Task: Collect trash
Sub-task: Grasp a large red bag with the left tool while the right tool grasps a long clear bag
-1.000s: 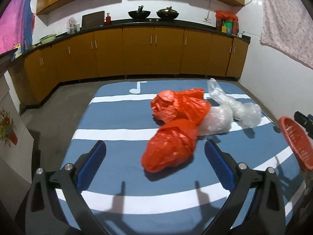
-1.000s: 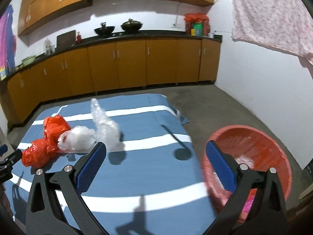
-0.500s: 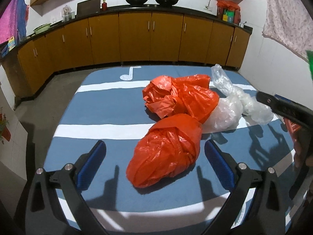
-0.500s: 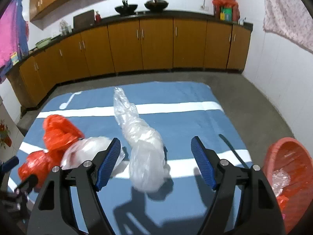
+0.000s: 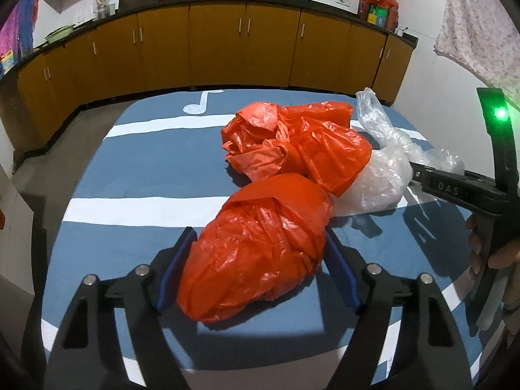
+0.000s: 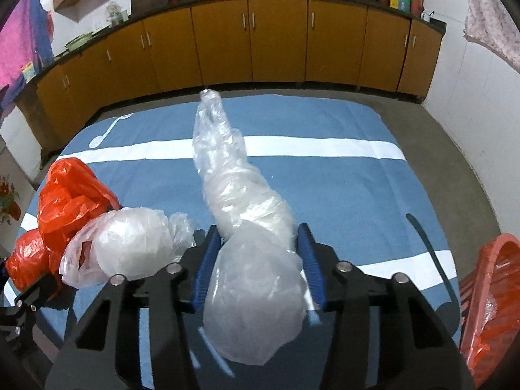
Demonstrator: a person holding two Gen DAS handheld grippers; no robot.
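Task looked early-to-mid: most trash still sat on the blue striped cloth [image 5: 136, 162] that covered what seemed to be a counter, though the cloth hid what was under it. Left gripper [image 5: 260, 269] had its blue fingers [image 5: 177, 269] closed in against both sides of the near orange bag [image 5: 256, 250], pads touching the plastic; bag bottom still looked to rest on the cloth, so judged grasped but not lifted. Right gripper [image 6: 258, 263] had its fingers [image 6: 308, 263] pressed on the long clear plastic bag [image 6: 247, 227], squeezing its lower bulge; its twisted top stuck up and away from the camera. Cannot tell whether that bag was clear of the cloth. Left over on the cloth: a second crumpled orange bag [image 5: 299, 149] just behind the near one and touching it, and a rounded white plastic bag [image 6: 130, 243] beside the orange one, near the right gripper. Red basin [image 6: 487, 292] sat off the cloth's edge at lower right in the right wrist view, with some orange and clear plastic already inside, so judged that at least a bit of collecting was done. Remaining by my read: carry the two held bags to the basin, drop them, then come back for the other orange bag and the white one. Thin plastic may slip or tear in a tight pinch.
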